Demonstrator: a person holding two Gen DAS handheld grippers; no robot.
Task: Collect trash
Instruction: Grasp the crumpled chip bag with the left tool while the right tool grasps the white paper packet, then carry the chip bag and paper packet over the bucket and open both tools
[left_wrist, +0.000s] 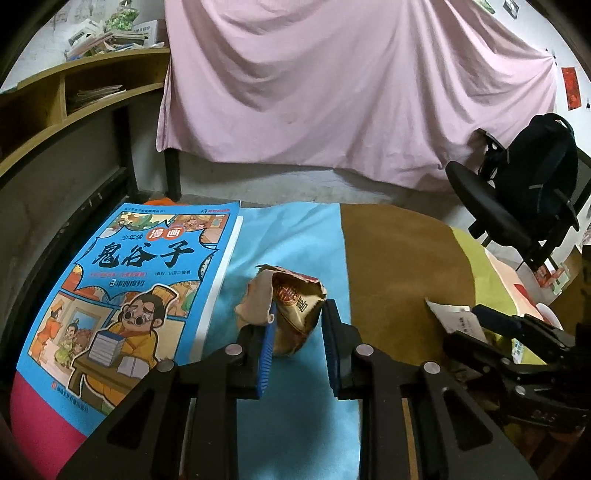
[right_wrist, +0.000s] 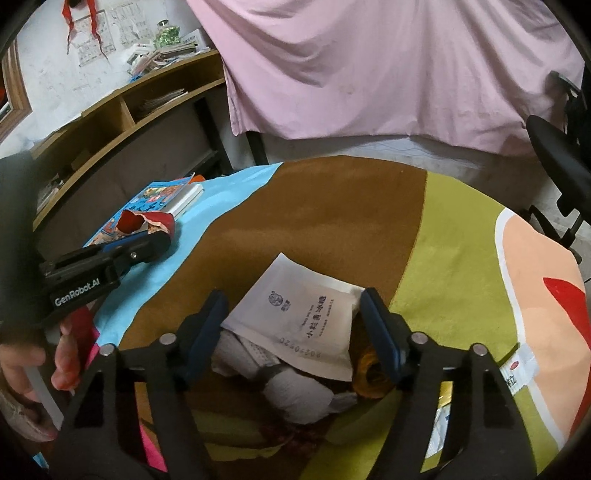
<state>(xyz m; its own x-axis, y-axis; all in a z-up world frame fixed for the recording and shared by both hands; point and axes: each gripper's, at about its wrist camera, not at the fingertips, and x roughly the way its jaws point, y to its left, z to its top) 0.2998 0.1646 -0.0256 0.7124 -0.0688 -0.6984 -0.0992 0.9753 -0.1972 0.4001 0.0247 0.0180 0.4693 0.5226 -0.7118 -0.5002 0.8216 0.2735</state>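
A crumpled brown snack wrapper lies on the blue part of the tablecloth, between the fingers of my left gripper. The jaws are open around it, the left pad touching or nearly touching it. It also shows in the right wrist view with the left gripper at it. My right gripper is open, its fingers on either side of a white paper packet lying on a pile of crumpled white tissue and other trash. The packet shows in the left wrist view too.
A blue comic book lies on the table left of the wrapper. The tablecloth is blue, brown and green. A black office chair stands at the right. A pink sheet hangs behind, and a wooden shelf is at the left.
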